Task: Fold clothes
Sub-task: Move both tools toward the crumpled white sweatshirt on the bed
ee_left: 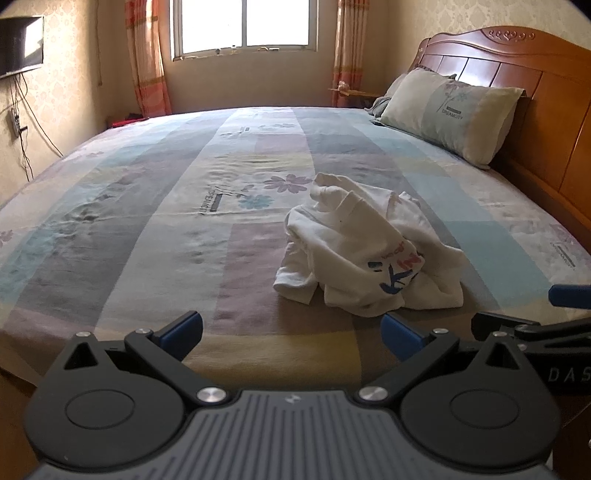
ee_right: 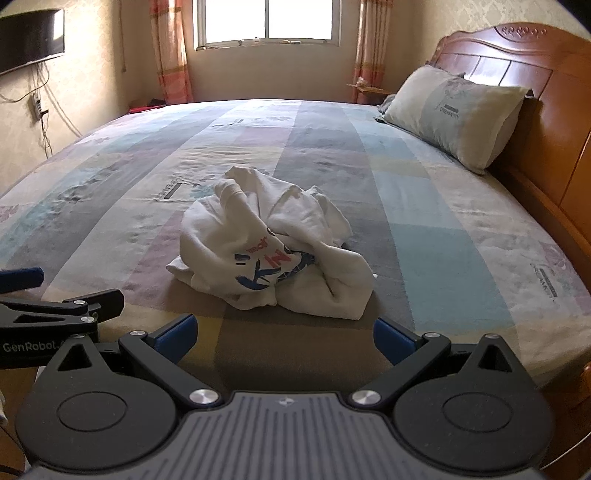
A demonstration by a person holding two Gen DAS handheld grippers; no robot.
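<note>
A crumpled white T-shirt (ee_left: 365, 251) with a blue and red print lies in a heap on the bed, near its front edge; the right wrist view has the same T-shirt (ee_right: 273, 243) closer to centre. My left gripper (ee_left: 291, 334) hovers open above the bed's front edge, short of the shirt and slightly to its left, with nothing between its blue fingertips. My right gripper (ee_right: 282, 334) is open too, just in front of the heap and empty. Each view catches the other gripper at its edge: the right gripper (ee_left: 554, 314), the left gripper (ee_right: 48, 295).
The bed (ee_left: 147, 221) has a pastel patchwork sheet, wide and flat to the left of and behind the shirt. A pillow (ee_left: 450, 110) leans on the wooden headboard (ee_left: 535, 74) at the right. A window (ee_left: 243, 26) with curtains is at the back; a wall screen (ee_left: 20, 44) hangs left.
</note>
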